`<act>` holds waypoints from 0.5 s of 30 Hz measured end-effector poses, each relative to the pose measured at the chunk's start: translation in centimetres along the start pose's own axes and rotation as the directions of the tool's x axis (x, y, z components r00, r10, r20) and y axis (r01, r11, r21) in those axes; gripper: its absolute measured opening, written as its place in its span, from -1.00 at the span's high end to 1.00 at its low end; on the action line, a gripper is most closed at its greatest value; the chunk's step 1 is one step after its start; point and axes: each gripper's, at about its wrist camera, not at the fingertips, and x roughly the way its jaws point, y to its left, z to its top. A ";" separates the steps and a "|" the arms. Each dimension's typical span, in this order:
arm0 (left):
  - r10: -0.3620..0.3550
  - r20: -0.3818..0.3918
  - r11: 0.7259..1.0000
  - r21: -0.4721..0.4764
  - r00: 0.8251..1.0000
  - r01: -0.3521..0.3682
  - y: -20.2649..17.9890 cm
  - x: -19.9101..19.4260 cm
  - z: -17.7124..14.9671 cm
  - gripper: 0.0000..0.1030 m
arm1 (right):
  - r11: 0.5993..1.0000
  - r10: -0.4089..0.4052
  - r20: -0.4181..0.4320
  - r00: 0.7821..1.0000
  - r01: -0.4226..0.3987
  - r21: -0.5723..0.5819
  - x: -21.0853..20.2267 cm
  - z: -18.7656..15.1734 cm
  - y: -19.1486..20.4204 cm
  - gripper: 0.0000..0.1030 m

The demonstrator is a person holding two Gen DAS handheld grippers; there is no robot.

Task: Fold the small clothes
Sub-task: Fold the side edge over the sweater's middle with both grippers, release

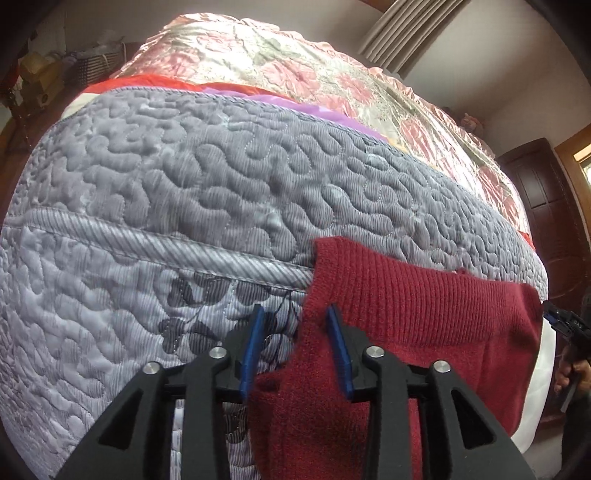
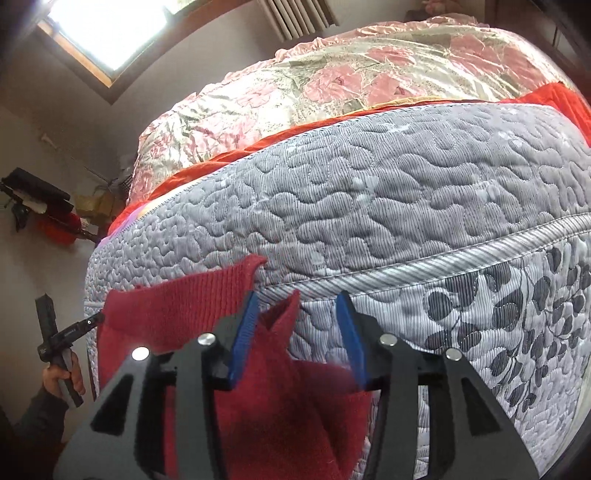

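A dark red knit garment [image 1: 406, 302] hangs over the front edge of a grey quilted mattress [image 1: 221, 177]. Its ribbed top edge rests on the mattress top. My left gripper [image 1: 295, 310] is open, its blue pads wide apart around the garment's left edge. In the right wrist view the same garment [image 2: 177, 306] drapes down between the spread blue pads of my right gripper [image 2: 298, 295], which is also open. Each view catches the other gripper at the garment's far corner: the right gripper [image 1: 561, 321] and the left gripper [image 2: 74, 328], held by a hand [image 2: 62, 376].
A shiny pink floral quilt [image 1: 295, 66] lies piled behind on the mattress [image 2: 369, 203], over red and purple bedding. A dark wooden door [image 1: 546, 203] stands at the right, a curtain [image 1: 406, 33] and a window [image 2: 107, 29] above, and clutter [image 2: 40, 206] beside the bed.
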 end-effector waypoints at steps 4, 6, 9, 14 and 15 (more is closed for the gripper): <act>-0.040 -0.022 0.999 -0.027 0.999 0.040 0.4 0.3 0.8 0.09 | 0.994 0.089 -0.047 0.995 -0.085 0.069 1.5 0.7 -0.4 -0.06; -0.050 -0.039 0.999 -0.021 0.998 0.049 0.1 0.9 0.9 0.06 | 0.992 0.104 -0.111 0.988 -0.096 0.081 3.3 0.6 -0.2 -0.08; -0.070 -0.055 0.997 -0.025 0.996 0.068 -0.1 1.5 0.8 0.31 | 0.995 0.090 -0.131 0.987 -0.082 0.063 4.4 0.4 0.2 0.63; -0.092 -0.033 0.995 0.031 0.995 0.093 -2.2 0.8 0.9 0.89 | 0.997 0.069 -0.012 0.998 -0.069 0.022 1.1 0.4 0.6 0.92; -0.096 -0.016 0.995 0.036 0.995 0.097 -2.4 0.5 1.1 0.89 | 0.998 0.063 0.004 0.998 -0.063 0.021 0.6 0.4 0.5 0.92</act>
